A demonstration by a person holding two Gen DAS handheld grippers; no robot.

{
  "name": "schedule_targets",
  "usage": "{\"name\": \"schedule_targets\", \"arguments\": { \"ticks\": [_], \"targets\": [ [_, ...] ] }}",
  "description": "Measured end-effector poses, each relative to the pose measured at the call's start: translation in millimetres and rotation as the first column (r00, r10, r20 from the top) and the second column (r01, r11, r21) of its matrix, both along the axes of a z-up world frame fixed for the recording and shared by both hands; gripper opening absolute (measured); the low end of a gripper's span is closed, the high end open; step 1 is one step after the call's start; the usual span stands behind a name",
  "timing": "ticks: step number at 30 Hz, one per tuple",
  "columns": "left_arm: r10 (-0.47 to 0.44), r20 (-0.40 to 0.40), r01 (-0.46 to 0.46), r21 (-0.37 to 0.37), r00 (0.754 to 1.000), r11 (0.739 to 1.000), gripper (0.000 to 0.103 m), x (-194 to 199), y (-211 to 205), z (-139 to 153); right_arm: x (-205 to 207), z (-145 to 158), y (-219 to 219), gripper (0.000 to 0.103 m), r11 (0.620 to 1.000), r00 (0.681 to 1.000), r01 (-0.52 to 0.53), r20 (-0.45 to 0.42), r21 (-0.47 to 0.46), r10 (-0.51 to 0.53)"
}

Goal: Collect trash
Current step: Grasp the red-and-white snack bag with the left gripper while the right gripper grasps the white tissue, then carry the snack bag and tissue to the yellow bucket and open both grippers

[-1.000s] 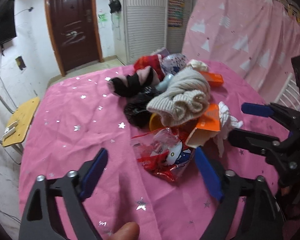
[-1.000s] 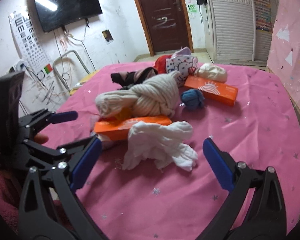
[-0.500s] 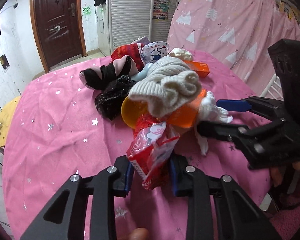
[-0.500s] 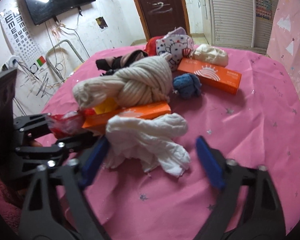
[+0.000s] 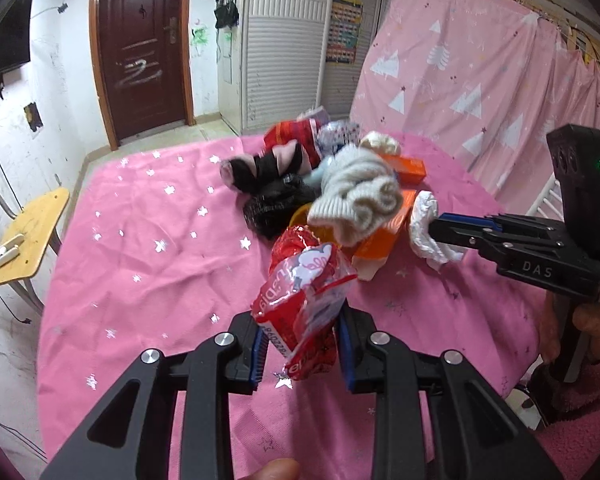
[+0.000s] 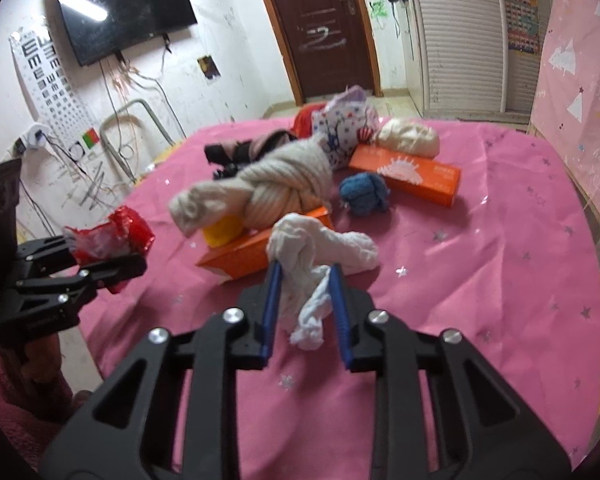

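Left wrist view: we are pinching a crinkled red-and-white plastic snack wrapper (image 5: 306,300) between the blue pads of our left gripper (image 5: 302,350), whose jaws stand narrow and pressed on the wrapper, having closed on it within the past second. The wrapper is hanging clear of the pink star-printed tablecloth (image 5: 148,264). Farther along the table, a knotted cream knit garment (image 5: 360,200) is lying on top of a yellow cup (image 5: 300,218) and an orange cardboard box (image 5: 384,236), with a black crumpled bag (image 5: 276,208) just beside them.

Right wrist view: we are gripping a crumpled white tissue (image 6: 316,256) with our right gripper (image 6: 304,308); its jaws have just been closing and are now narrow, squeezing the tissue between the blue pads. The far part of the tissue is resting on the tablecloth, touching the near orange box. A blue fuzzy ball (image 6: 364,194) is sitting between that box and a second long orange box (image 6: 406,176). At the left edge, our left gripper is holding the red wrapper above the table edge.
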State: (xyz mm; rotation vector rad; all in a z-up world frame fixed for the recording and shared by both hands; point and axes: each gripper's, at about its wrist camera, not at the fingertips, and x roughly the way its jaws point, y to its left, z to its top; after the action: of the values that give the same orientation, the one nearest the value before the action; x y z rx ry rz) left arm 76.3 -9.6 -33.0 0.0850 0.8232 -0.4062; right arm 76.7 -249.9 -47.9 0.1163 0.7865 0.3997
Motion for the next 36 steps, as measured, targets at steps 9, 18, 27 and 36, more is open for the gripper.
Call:
{"name": "schedule_targets", "arguments": {
  "ticks": [9,18,27,36],
  "targets": [
    [0.000,0.057,-0.001,0.008,0.998,1.000,0.021,3.2,-25.7,34.3,-9.4,11.8,-17.4,0.016,0.996,1.000,-0.022,0.018,0.085,0.021],
    [0.011,0.072,-0.012,0.020,0.997,1.000,0.021,1.4,-34.8,39.0,-3.4,2.7,4.6,0.084,0.996,0.996,-0.094,-0.012,0.013,0.094],
    [0.030,0.073,-0.031,0.006,0.997,0.999,0.021,3.1,-29.5,39.4,12.2,-15.9,27.5,0.056,0.986,0.989,-0.120,-0.095,-0.112,0.110],
    [0.028,0.065,-0.028,-0.004,0.998,1.000,0.021,8.1,-29.5,38.1,8.5,-18.2,23.3,0.023,0.984,0.991,-0.126,-0.057,-0.127,0.120]
  ]
}}
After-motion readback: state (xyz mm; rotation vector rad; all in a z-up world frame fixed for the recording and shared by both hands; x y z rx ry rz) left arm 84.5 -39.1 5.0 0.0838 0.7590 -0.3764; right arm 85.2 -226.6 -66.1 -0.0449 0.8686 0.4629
